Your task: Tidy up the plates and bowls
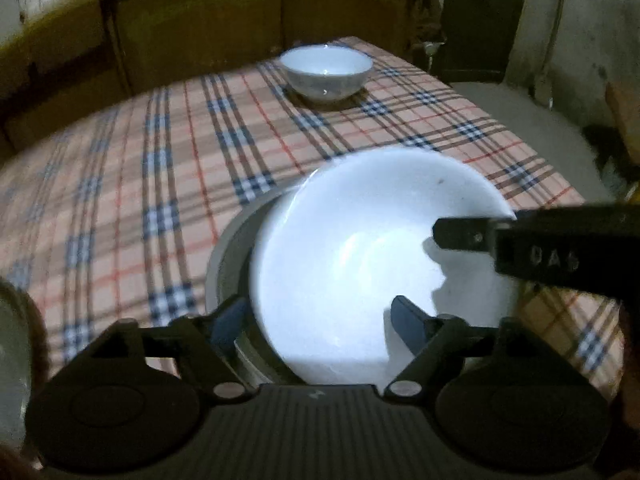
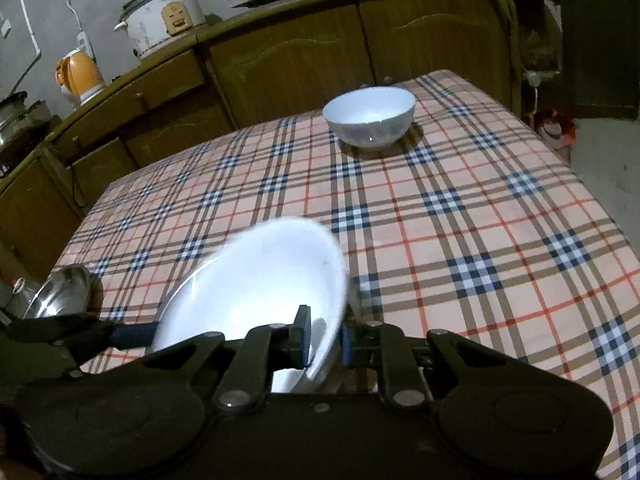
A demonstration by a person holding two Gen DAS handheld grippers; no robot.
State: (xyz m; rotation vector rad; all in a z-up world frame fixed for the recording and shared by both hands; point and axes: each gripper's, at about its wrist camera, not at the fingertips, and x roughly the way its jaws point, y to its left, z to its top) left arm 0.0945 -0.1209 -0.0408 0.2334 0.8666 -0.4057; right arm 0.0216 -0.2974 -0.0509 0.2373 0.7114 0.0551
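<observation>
Carrying a white bowl point(image 2: 256, 292) tilted, low above the worktop point(image 2: 480, 216): right tongs point(image 2: 325, 336) pinch its near rim, left tongs point(image 1: 320, 320) straddle the opposite rim, contact unclear. I reckon next is nesting it into the far white bowl point(image 2: 370, 122). Open checked cloth between; steel bowl point(image 2: 64, 290) at left edge, keep clear.

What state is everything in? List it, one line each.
Plate: tilted, rim pinched by the right gripper.
Left gripper: open, straddling the plate's near rim.
Grey dish: lying under the plate.
Far bowl: upright, empty, untouched.
Steel bowl: untouched, looks empty.
Rice cooker: lid shut.
</observation>
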